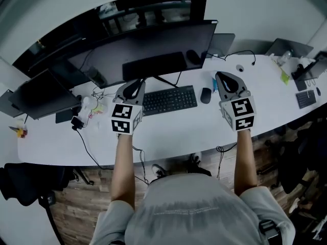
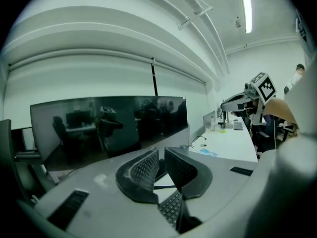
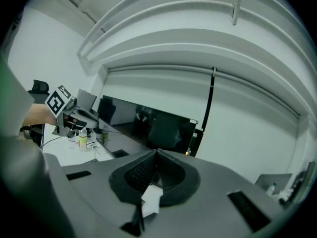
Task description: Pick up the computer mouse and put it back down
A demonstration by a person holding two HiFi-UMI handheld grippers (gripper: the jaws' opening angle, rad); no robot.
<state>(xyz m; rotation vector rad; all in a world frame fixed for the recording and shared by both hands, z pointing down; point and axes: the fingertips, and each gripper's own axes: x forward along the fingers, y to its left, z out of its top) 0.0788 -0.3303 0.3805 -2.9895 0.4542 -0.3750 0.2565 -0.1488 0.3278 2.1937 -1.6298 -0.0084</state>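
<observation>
Computer mouse (image 1: 205, 95): lies on the white worktop (image 1: 168, 137), about midway along its length and toward the far edge, just beside the right end of the keyboard (image 1: 169, 100). Not lifted; nothing grips it.

Hazards, as judged:
- The right gripper (image 1: 222, 78) hangs near the mouse, on its right and apart from it. Brought down with its jaws as they stand, it would shove the mouse instead of straddling it.
- The keyboard sits close on the mouse's left. A jaw going down on that side could land on the keys or nudge the board.
- The mouse's rounded dark shell may squirt out of a shallow or off-centre pinch and drop on the lift.

Right gripper: jaws together, tips meeting, nothing between them; touches nothing seen.

Left gripper (image 1: 134, 84): over the keyboard's left end, in front of the monitor (image 1: 148, 47). Its jaws are parted by a narrow slit, through which only keyboard and worktop show; it holds nothing.
</observation>
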